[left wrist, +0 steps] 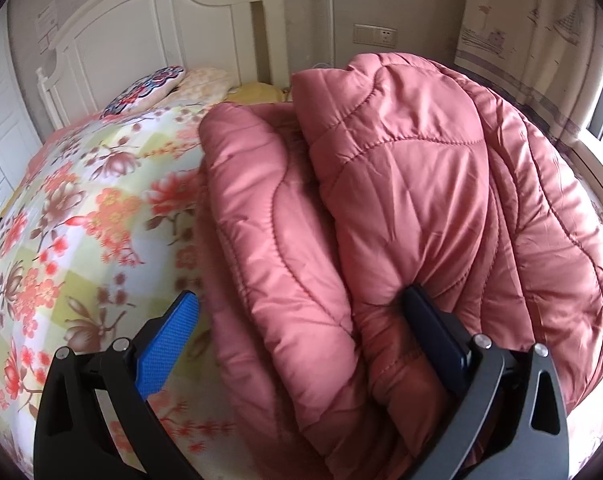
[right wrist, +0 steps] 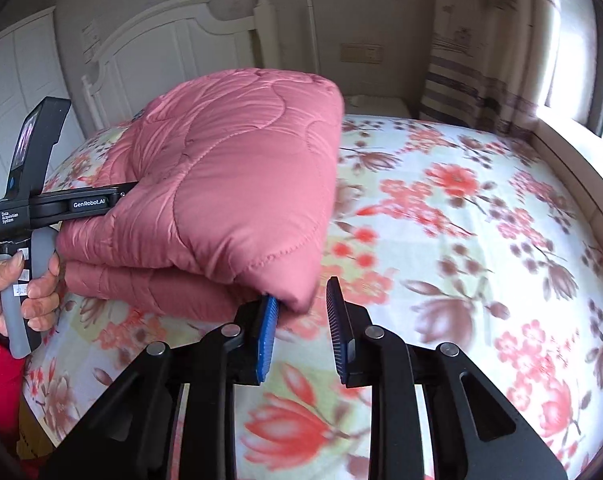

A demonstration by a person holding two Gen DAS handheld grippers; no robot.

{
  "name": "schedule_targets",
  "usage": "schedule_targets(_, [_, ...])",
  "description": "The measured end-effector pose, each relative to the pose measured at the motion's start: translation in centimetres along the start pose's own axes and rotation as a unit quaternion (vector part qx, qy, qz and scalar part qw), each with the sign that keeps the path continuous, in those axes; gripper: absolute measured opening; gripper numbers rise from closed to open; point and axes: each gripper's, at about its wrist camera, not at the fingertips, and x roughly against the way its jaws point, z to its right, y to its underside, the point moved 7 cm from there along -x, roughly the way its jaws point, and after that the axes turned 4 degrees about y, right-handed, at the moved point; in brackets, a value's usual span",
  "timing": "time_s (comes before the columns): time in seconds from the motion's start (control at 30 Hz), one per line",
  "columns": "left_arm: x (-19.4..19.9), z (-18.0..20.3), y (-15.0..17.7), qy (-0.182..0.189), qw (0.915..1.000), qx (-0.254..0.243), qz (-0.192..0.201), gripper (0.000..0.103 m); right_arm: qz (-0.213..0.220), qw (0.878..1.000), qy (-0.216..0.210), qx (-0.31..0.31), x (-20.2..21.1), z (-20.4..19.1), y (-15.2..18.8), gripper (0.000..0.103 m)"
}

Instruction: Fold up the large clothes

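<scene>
A pink quilted padded coat (left wrist: 381, 208) lies folded in a thick bundle on the floral bedspread (left wrist: 81, 220). My left gripper (left wrist: 301, 308) is open wide; its right finger presses into a crease of the coat, its blue left pad (left wrist: 169, 344) stands clear over the bedspread. In the right wrist view the folded coat (right wrist: 229, 192) sits at the left, with the left gripper's body against its left side. My right gripper (right wrist: 301, 320) is open, and the coat's near corner touches its left pad (right wrist: 267, 336).
A white headboard (left wrist: 161, 40) and pillows (left wrist: 149, 88) are at the far end of the bed. A curtain and window (right wrist: 581, 60) are at the right. A white wardrobe (right wrist: 25, 72) stands at the left. The bedspread (right wrist: 461, 240) stretches to the right of the coat.
</scene>
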Motion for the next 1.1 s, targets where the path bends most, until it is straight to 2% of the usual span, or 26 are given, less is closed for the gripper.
schedule_targets(0.07, [0.0, 0.4, -0.1, -0.003, 1.0, -0.002, 0.001, 0.101, 0.002, 1.0, 0.003, 0.002, 1.1, 0.4, 0.2, 0.024])
schedule_targets(0.17, [0.8, -0.2, -0.3, 0.005, 0.9998, 0.013, 0.011, 0.101, 0.041, 0.999, 0.001, 0.016, 4.1, -0.1, -0.7, 0.025])
schedule_targets(0.2, [1.5, -0.6, -0.3, 0.007, 0.9996, 0.023, 0.016, 0.101, 0.057, 0.998, 0.002, 0.015, 5.1, -0.3, -1.1, 0.028])
schedule_targets(0.23, [2.1, -1.0, -0.3, 0.006, 0.9993, 0.029, 0.023, 0.101, 0.071, 0.997, 0.003, 0.014, 5.9, -0.5, -1.6, 0.05])
schedule_targets(0.3, [4.0, -1.5, 0.0, -0.004, 0.9984, 0.038, 0.042, 0.101, 0.106, 0.994, 0.032, 0.002, 7.7, -0.4, -2.4, 0.094])
schedule_targets(0.33, [5.4, -1.8, 0.4, -0.014, 0.9975, 0.04, 0.056, 0.101, 0.127, 0.991, 0.044, 0.0, 8.6, -0.5, -2.7, 0.099])
schedule_targets(0.47, [9.2, -1.9, 2.0, -0.037, 0.9955, 0.03, 0.081, 0.101, 0.143, 0.987, 0.072, 0.007, 9.8, -1.7, -2.6, 0.099])
schedule_targets(0.57, [11.2, -1.6, 4.1, -0.014, 0.9969, 0.026, 0.073, 0.101, 0.133, 0.988, 0.075, 0.024, 9.7, -3.4, -2.0, 0.099])
schedule_targets(0.77, [13.9, -1.8, 7.8, 0.01, 0.9983, 0.025, 0.051, 0.101, 0.102, 0.988, 0.085, 0.08, 8.2, -7.7, -1.4, 0.099])
schedule_targets(0.87, [14.9, -1.6, 9.6, -0.022, 0.9987, 0.016, 0.042, 0.101, 0.105, 0.984, 0.1, 0.105, 8.2, -9.8, -1.3, 0.099])
schedule_targets(0.97, [15.5, -1.5, 10.2, -0.03, 0.9986, 0.006, 0.043, 0.101, 0.105, 0.985, 0.089, 0.105, 8.7, -11.0, -1.3, 0.099])
schedule_targets(1.1, [16.9, -1.2, 10.1, -0.036, 0.9972, -0.001, 0.065, 0.101, 0.105, 0.987, 0.075, 0.098, 9.5, -11.4, -1.2, 0.099])
